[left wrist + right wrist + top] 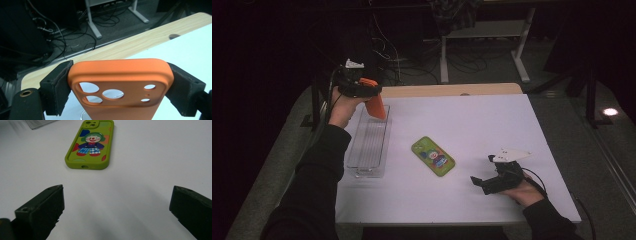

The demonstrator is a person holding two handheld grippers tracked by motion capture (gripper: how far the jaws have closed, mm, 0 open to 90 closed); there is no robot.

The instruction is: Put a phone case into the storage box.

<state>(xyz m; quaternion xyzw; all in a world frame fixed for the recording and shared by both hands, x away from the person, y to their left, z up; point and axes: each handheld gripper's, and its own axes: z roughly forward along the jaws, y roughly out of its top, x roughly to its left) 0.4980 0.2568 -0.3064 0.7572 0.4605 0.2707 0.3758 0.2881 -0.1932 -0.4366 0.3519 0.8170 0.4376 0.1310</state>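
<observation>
My left gripper is shut on an orange phone case and holds it tilted over the far end of a clear plastic tray. In the left gripper view the orange case sits between both pads, camera cut-outs facing me. A green phone case with a clown picture lies flat mid-table; it also lies ahead of the right jaws as the green case. My right gripper rests low near the table's front right, open, nothing between its fingers.
The white table top has a wooden strip along its far edge. Beyond it are desk legs and tangled cables on a dark floor. The tray stands lengthwise at the table's left side.
</observation>
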